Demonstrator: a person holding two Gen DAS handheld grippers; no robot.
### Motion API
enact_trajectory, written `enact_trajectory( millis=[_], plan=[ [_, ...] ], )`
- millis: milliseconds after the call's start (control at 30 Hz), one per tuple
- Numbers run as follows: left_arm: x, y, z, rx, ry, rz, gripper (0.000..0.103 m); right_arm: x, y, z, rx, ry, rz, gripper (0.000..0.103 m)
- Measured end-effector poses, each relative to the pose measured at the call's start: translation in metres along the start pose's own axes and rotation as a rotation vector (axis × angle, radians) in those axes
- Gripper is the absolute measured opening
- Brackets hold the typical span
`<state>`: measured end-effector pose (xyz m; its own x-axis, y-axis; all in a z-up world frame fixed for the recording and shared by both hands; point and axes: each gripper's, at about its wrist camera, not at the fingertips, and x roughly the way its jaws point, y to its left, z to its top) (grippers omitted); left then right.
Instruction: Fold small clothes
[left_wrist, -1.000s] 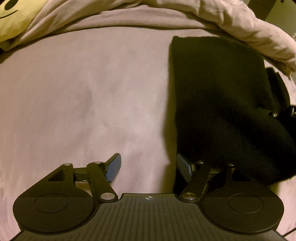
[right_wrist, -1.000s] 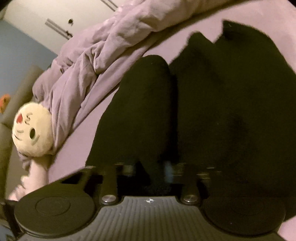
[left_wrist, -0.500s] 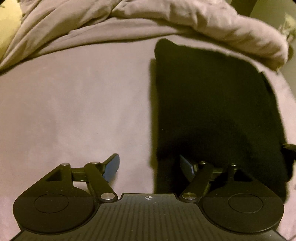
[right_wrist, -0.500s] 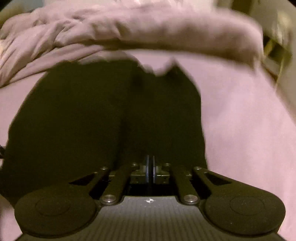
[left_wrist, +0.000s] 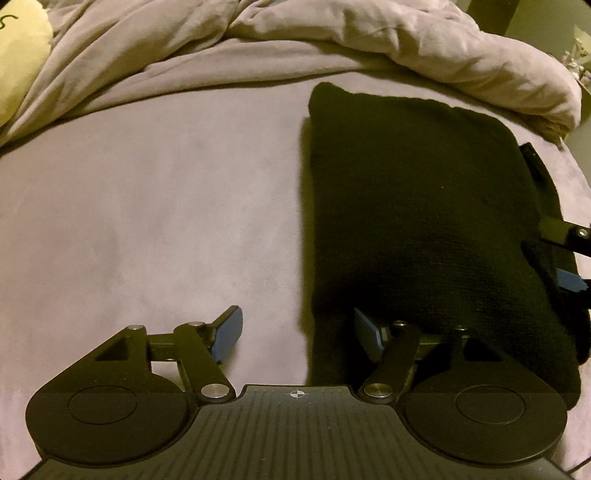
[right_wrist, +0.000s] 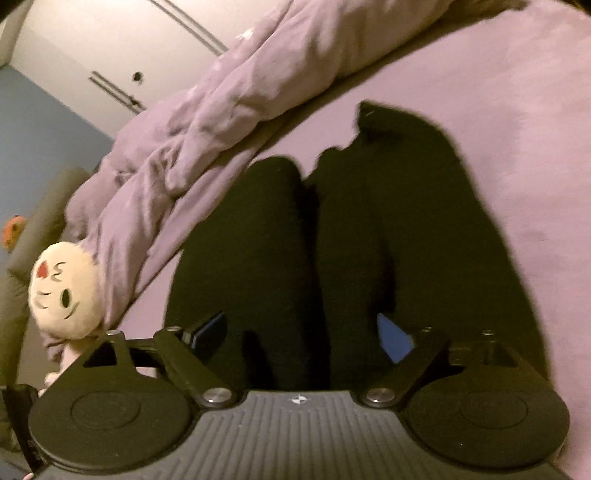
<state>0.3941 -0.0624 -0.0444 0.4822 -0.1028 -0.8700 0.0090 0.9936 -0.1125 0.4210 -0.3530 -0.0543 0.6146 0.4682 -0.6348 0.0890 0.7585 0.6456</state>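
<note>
Black garment (left_wrist: 417, 221) folded on bed (left_wrist: 147, 221), long axis toward the blanket (left_wrist: 369, 44).
Left gripper (left_wrist: 297, 332) and right gripper (right_wrist: 301, 332): jaws open, empty.

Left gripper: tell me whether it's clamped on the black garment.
No. The left gripper is open, its jaws spread wide over the near left edge of the black garment, pinching nothing.

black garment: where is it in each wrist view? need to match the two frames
Left wrist: black garment fills right half, flat on the sheet, reaching down to the right finger.
Right wrist: black garment fills centre, running up from between the open jaws.
Shared landmark: rumpled mauve duvet beyond its far end.
</note>
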Motion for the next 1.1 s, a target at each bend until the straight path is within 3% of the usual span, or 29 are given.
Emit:
enact_trajectory(
  millis=[33, 100, 133, 167, 233, 300, 367, 467, 500, 533, 633, 667, 733, 833, 900, 1033, 1100],
  plan=[
    [0.000, 0.002, 0.000, -0.001, 0.001, -0.003, 0.071, 0.004, 0.002, 0.002, -0.003, 0.003, 0.012, 0.088],
    [0.000, 0.003, 0.000, -0.004, 0.001, -0.007, 0.071, 0.005, 0.011, 0.003, -0.043, 0.008, 0.024, 0.072],
    [-0.001, 0.003, 0.000, -0.006, 0.001, -0.006, 0.071, 0.006, 0.017, 0.003, -0.086, 0.009, -0.002, 0.041],
    [-0.001, 0.003, 0.000, -0.011, 0.000, -0.006, 0.071, 0.003, 0.019, 0.003, -0.115, 0.009, -0.007, 0.029],
    [-0.001, 0.003, 0.000, -0.025, 0.000, -0.010, 0.071, 0.004, 0.019, 0.004, -0.122, 0.012, -0.003, 0.030],
    [0.000, 0.003, 0.000, -0.026, -0.002, -0.011, 0.071, 0.010, 0.021, 0.006, -0.160, 0.023, -0.039, 0.044],
    [-0.001, 0.002, 0.000, -0.022, -0.004, -0.013, 0.071, 0.017, 0.019, 0.009, -0.162, 0.040, -0.031, 0.069],
    [0.000, 0.005, 0.000, -0.032, -0.003, -0.022, 0.072, 0.030, 0.018, 0.010, -0.153, 0.090, 0.000, 0.087],
    [0.001, 0.007, 0.000, -0.040, -0.001, -0.026, 0.072, 0.033, 0.021, 0.011, -0.156, 0.097, -0.010, 0.088],
    [0.001, 0.008, 0.000, -0.049, 0.001, -0.029, 0.072, 0.035, 0.025, 0.011, -0.158, 0.101, -0.023, 0.087],
    [-0.001, 0.011, 0.001, -0.073, 0.003, -0.031, 0.072, 0.029, 0.038, 0.012, -0.220, 0.081, -0.104, 0.029],
    [-0.004, 0.012, 0.002, -0.081, 0.001, -0.035, 0.072, 0.025, 0.046, 0.013, -0.260, 0.083, -0.123, 0.024],
    [-0.014, 0.015, 0.006, -0.090, -0.015, -0.034, 0.072, 0.015, 0.073, 0.012, -0.451, 0.061, -0.167, 0.021],
    [-0.036, 0.015, 0.012, -0.092, -0.078, -0.049, 0.075, -0.012, 0.106, 0.010, -0.748, -0.042, -0.227, 0.019],
    [-0.046, 0.009, 0.018, -0.073, -0.105, -0.057, 0.078, -0.026, 0.111, 0.007, -0.879, -0.122, -0.316, 0.019],
    [-0.044, -0.013, 0.025, -0.021, -0.110, -0.109, 0.078, -0.035, 0.089, 0.005, -0.952, -0.188, -0.506, 0.019],
    [-0.036, -0.029, 0.026, 0.020, -0.103, -0.131, 0.078, -0.022, 0.060, 0.011, -0.826, -0.099, -0.549, 0.019]
  ],
)
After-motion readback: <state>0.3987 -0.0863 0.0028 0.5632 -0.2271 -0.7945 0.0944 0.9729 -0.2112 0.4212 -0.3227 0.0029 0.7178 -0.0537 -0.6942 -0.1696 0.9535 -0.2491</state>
